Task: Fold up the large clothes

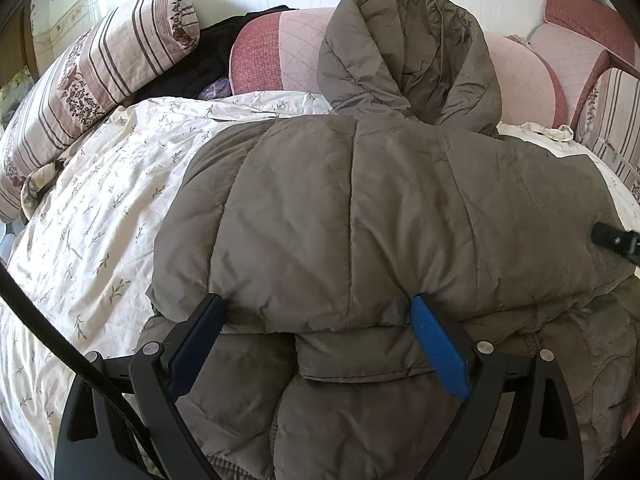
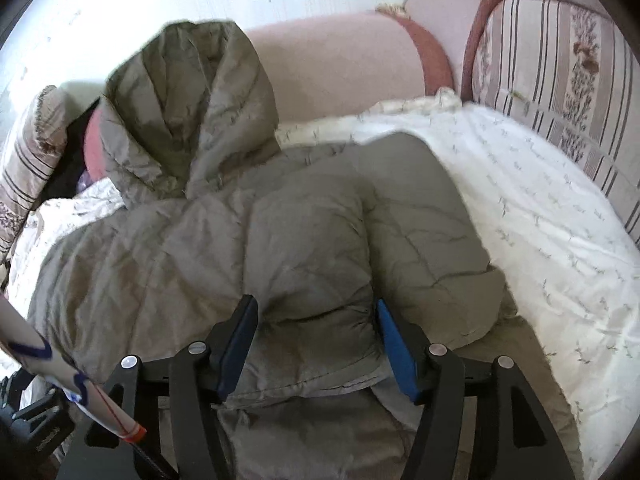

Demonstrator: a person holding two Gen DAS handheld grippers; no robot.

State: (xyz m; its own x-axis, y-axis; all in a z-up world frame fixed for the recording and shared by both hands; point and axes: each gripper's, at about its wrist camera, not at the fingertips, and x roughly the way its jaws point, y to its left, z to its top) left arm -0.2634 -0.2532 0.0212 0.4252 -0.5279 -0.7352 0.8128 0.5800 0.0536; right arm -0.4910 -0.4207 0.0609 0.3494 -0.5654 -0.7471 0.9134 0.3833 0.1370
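So the olive puffer jacket [image 1: 360,208] is lying on the floral bedsheet [image 1: 92,216], back side up, with its long axis running pretty much 6 to 12 o'clock in both wrist views, the hood [image 1: 408,52] propped against the pink sofa back [image 1: 292,52] at 12. Starting on the left: the left gripper [image 1: 316,320] sits at the near hem at 6 o'clock, jaws spread wide with a fat folded-over roll of jacket between them. The blue pads [image 1: 438,352] seem to rest against the puffy fabric, but I honestly can't tell if they're squeezing it or just framing it. Moving right: the right gripper [image 2: 316,324] is also at 6 o'clock, at the right side of that same near edge, jaws parted around a bulge of quilting, and the pads look slack there, not pinching. Both grippers are at the bottom end and the hood is straight ahead, so my guess is the next fold goes hem-toward-hood along that axis. Neither hand looks closer; the right probably needs to re-grab first.
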